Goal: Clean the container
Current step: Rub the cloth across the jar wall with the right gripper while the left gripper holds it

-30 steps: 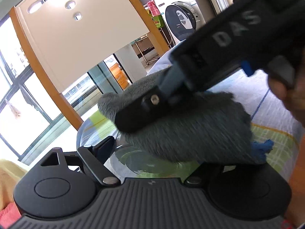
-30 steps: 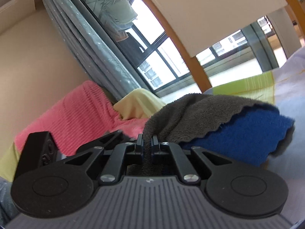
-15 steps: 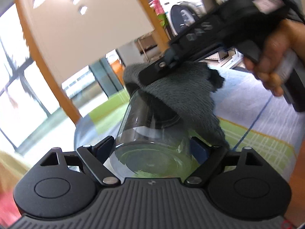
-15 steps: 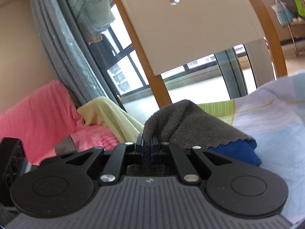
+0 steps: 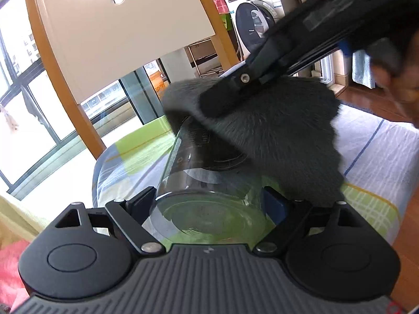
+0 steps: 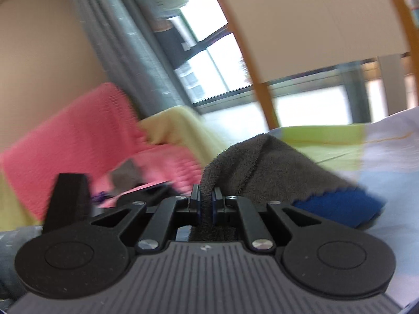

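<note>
Jar, clear glass, lies on its side over the bed, pinched by left tongs. Grey cloth drapes its far end, w/ right tongs just loosening but pinching it.

A clear, see-through container is showing the green and white checked bedsheet through its wall, under a dark grey fluffy cloth whose other face is showing deep blue in the right wrist view. Behind, a pink blanket is lying against a pale yellow one, and an orange wooden frame is edging a cream panel.
</note>
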Demonstrator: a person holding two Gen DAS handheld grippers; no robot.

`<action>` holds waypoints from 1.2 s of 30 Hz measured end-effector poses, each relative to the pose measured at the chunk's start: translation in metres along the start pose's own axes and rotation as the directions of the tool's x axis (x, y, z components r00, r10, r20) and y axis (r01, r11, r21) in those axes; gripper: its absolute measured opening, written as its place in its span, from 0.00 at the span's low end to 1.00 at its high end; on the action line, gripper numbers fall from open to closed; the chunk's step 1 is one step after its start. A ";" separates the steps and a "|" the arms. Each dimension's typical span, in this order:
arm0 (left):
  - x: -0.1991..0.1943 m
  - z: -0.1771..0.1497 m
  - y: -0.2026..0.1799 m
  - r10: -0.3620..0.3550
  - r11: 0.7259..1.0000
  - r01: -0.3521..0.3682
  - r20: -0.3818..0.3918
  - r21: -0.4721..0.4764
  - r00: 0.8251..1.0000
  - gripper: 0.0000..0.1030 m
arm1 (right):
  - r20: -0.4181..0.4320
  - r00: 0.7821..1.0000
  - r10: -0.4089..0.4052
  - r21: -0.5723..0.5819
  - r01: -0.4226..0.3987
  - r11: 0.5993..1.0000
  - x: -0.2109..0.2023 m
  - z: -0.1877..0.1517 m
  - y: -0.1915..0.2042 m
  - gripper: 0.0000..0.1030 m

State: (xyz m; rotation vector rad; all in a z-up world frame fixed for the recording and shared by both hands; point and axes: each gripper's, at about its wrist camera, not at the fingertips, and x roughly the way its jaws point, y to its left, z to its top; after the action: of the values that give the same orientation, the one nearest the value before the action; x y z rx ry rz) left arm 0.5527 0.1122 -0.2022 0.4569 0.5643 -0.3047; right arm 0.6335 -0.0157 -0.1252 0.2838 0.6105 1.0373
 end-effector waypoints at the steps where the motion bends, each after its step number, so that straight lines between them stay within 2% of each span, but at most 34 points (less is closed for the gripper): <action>1: -0.001 0.000 0.000 0.001 1.000 -0.001 0.000 0.003 1.000 0.84 | -0.010 1.000 0.018 0.005 -0.018 1.000 0.004 -0.002 0.002 0.07; 4: -0.002 -0.001 -0.002 0.003 1.000 -0.003 0.001 0.009 1.000 0.84 | -0.038 0.998 0.047 0.027 -0.046 0.999 0.015 -0.008 -0.003 0.07; 6: -0.003 -0.002 -0.003 0.004 1.000 -0.004 0.001 0.012 1.000 0.84 | -0.020 0.997 0.075 0.073 -0.073 0.995 0.018 -0.009 -0.011 0.04; 8: -0.005 -0.002 -0.004 0.005 1.000 -0.005 0.001 0.015 1.000 0.84 | -0.020 0.998 0.065 0.072 -0.064 0.995 0.021 -0.007 -0.015 0.02; 11: -0.007 -0.001 -0.008 0.012 1.000 -0.012 0.002 0.028 1.000 0.84 | -0.028 0.999 0.024 -0.016 -0.024 1.000 0.027 0.000 -0.013 0.02; 15: -0.010 -0.001 -0.011 0.014 0.999 -0.014 0.003 0.033 1.000 0.84 | -0.018 0.997 -0.071 -0.106 0.068 0.992 0.035 0.010 -0.014 0.02; 20: -0.014 -0.001 -0.015 0.016 0.999 -0.016 0.006 0.040 1.000 0.84 | 0.060 0.981 -0.186 -0.144 0.193 0.971 0.027 0.015 -0.029 0.02; 21: -0.015 -0.001 -0.016 0.017 0.999 -0.017 0.007 0.043 1.000 0.84 | 0.085 0.977 -0.195 -0.135 0.205 0.969 0.023 0.013 -0.035 0.02; 23: -0.016 -0.001 -0.018 0.016 0.999 -0.016 0.003 0.048 1.000 0.84 | 0.115 0.979 -0.168 -0.065 0.176 0.982 0.015 0.009 -0.046 0.02; 27: -0.016 -0.001 -0.017 0.000 0.999 0.000 -0.018 0.040 1.000 0.86 | 0.155 0.974 -0.167 -0.004 0.170 0.985 0.003 -0.001 -0.050 0.02; 32: -0.021 0.002 -0.004 -0.100 0.991 0.098 -0.021 -0.088 0.995 0.86 | 0.180 0.969 -0.168 0.060 0.159 0.985 -0.009 -0.010 -0.052 0.02; 34: -0.025 0.001 -0.006 -0.102 0.993 0.102 -0.007 -0.067 0.995 0.84 | 0.176 0.967 -0.184 0.060 0.176 0.983 -0.013 -0.010 -0.048 0.02; 36: -0.024 -0.002 -0.012 -0.068 0.998 0.068 0.007 0.014 0.998 0.84 | 0.158 0.969 -0.192 0.060 0.184 0.981 -0.015 -0.009 -0.041 0.04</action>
State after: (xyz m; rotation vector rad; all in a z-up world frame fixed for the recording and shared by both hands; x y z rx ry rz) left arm 0.5277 0.1061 -0.1937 0.4502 0.5714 -0.3756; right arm 0.6523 -0.0495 -0.1474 0.3404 0.5021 0.8095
